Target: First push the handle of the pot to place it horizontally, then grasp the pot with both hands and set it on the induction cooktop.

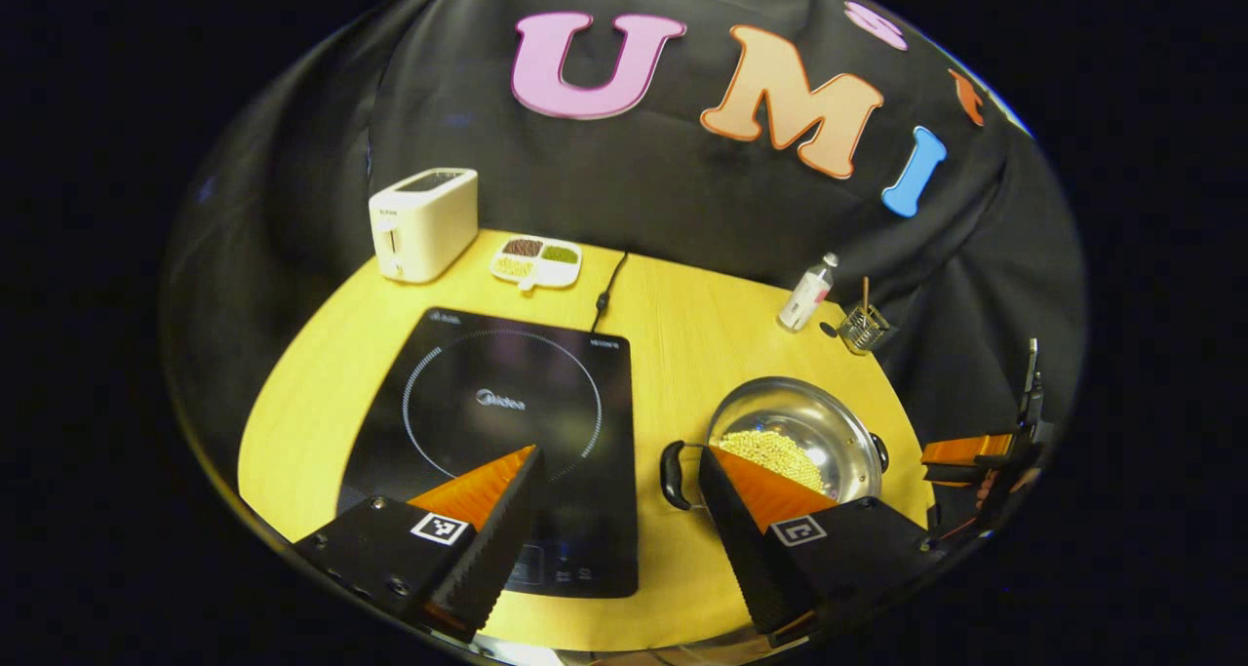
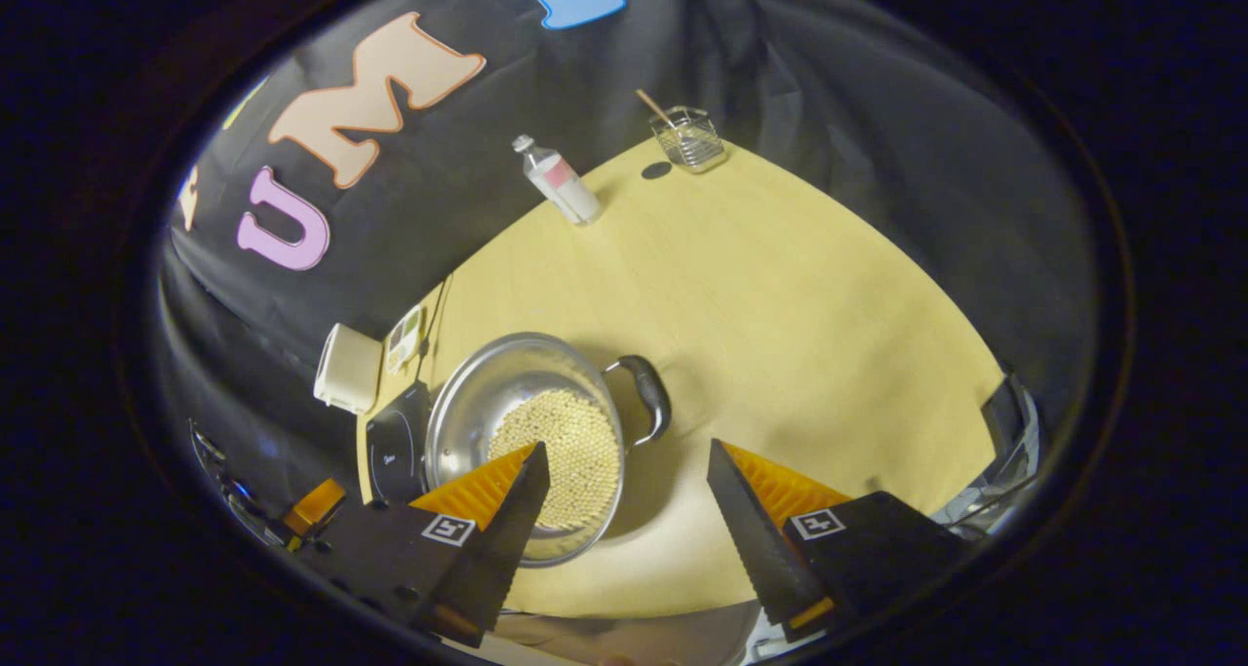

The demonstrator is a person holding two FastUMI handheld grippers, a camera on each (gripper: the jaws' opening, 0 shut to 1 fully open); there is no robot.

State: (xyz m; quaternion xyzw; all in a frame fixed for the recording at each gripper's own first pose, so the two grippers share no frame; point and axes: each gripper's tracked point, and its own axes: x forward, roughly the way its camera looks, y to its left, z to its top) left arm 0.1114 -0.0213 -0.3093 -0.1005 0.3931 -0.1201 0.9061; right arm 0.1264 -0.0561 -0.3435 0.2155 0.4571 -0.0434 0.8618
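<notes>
A steel pot holding pale beans sits on the wooden table, to the right of the black induction cooktop. One black loop handle sticks out from the rim towards the cooktop. My left gripper hovers open above the cooktop's right edge, its right finger just over that handle. In the right gripper view, the pot lies below and its other black handle sits between the tips of my right gripper, which is open and above it. The cooktop is beyond.
A white toaster and a divided snack dish stand at the back left, with the cooktop's cord beside them. A small bottle and a wire holder stand at the back right. The table runs wide beyond the pot.
</notes>
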